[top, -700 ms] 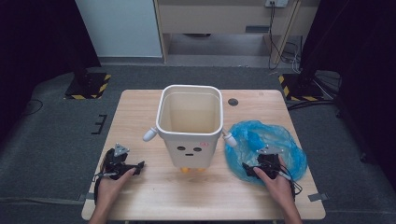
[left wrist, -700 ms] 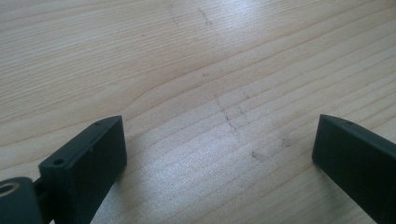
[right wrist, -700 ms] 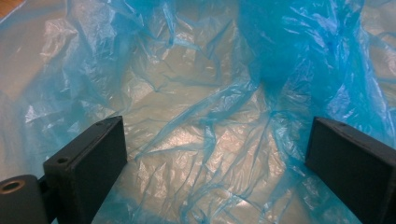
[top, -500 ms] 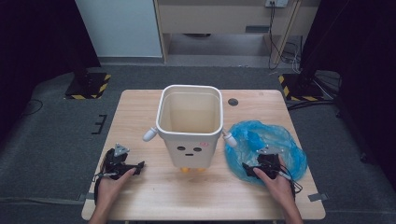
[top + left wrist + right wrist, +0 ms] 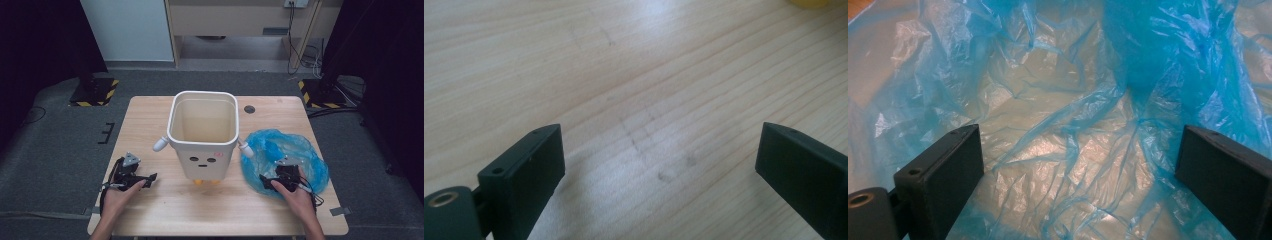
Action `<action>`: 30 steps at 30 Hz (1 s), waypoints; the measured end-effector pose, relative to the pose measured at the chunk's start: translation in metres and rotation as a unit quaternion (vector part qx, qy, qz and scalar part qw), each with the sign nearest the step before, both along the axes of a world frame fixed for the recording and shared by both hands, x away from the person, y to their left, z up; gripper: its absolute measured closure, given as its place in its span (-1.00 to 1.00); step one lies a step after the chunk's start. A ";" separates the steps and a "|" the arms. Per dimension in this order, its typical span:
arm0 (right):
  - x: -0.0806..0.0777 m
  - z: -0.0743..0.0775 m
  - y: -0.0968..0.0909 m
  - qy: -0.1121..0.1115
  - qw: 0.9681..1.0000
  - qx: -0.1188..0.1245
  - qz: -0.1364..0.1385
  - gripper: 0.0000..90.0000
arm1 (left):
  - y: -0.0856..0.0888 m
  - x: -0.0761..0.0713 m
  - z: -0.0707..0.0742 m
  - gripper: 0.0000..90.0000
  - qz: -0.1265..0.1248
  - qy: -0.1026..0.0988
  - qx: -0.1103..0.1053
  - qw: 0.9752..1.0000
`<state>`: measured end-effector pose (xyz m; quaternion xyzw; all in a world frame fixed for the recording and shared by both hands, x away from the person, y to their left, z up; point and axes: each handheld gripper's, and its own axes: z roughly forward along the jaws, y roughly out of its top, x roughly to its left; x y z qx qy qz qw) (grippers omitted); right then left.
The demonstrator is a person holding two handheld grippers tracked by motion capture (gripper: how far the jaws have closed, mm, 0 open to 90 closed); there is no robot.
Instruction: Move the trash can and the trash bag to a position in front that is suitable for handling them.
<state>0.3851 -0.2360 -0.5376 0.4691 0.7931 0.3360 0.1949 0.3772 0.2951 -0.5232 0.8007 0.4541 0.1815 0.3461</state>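
Right tool, jaws wide, rests on the blue bin liner; left tool, wide, holds nothing. Pinch 1 film layer before lifting toward the bin.

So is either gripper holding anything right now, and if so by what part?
Nothing is held. The left gripper is open over bare table. The right gripper is open above the crumpled blue plastic bag, its pads not pressing it.
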 end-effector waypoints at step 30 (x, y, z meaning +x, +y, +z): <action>-0.001 0.000 0.000 0.001 1.000 0.000 0.000 -0.89 | 0.000 0.050 0.041 -0.87 -0.069 -0.019 -0.001 0.997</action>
